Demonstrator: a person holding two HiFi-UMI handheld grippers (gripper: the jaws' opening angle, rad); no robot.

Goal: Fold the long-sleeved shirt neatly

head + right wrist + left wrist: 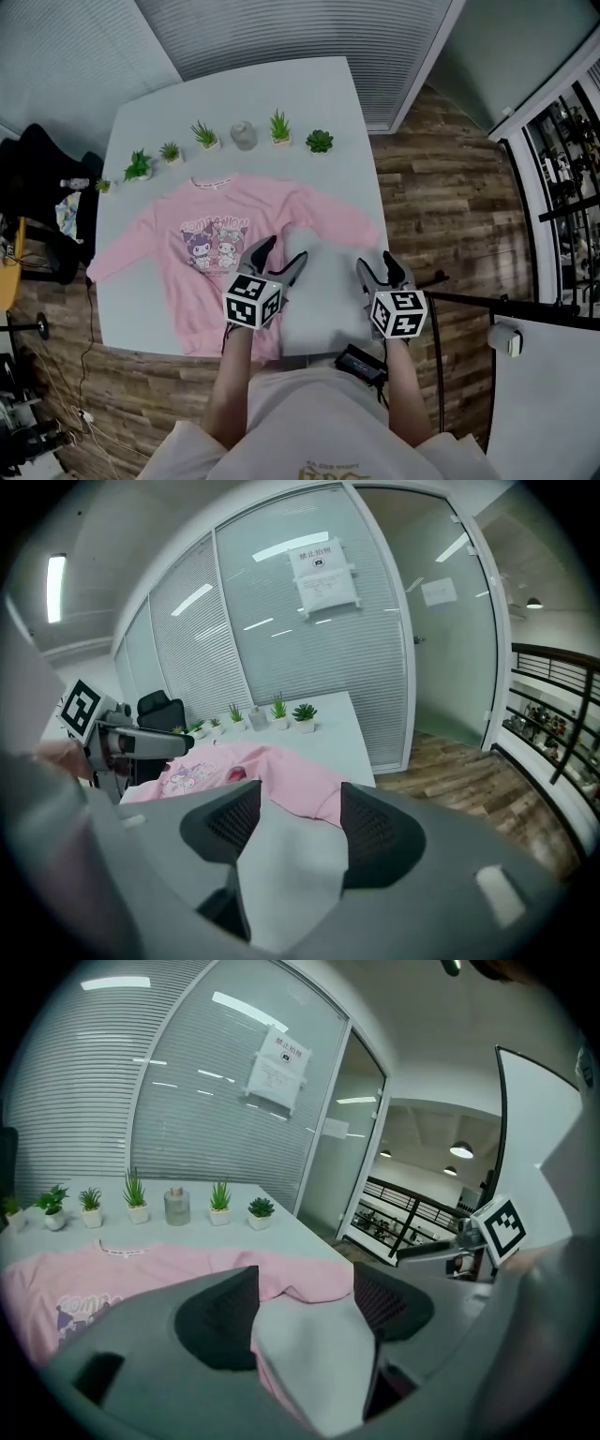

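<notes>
The pink long-sleeved fabric shirt with a cartoon print is spread front-up on the pale grey bench. The left hand-held gripper and the right hand-held gripper are held open and empty by its right side. The sleeve there is probably best pinched near cuff and shoulder, lifted just clear, and laid flat across the chest.
</notes>
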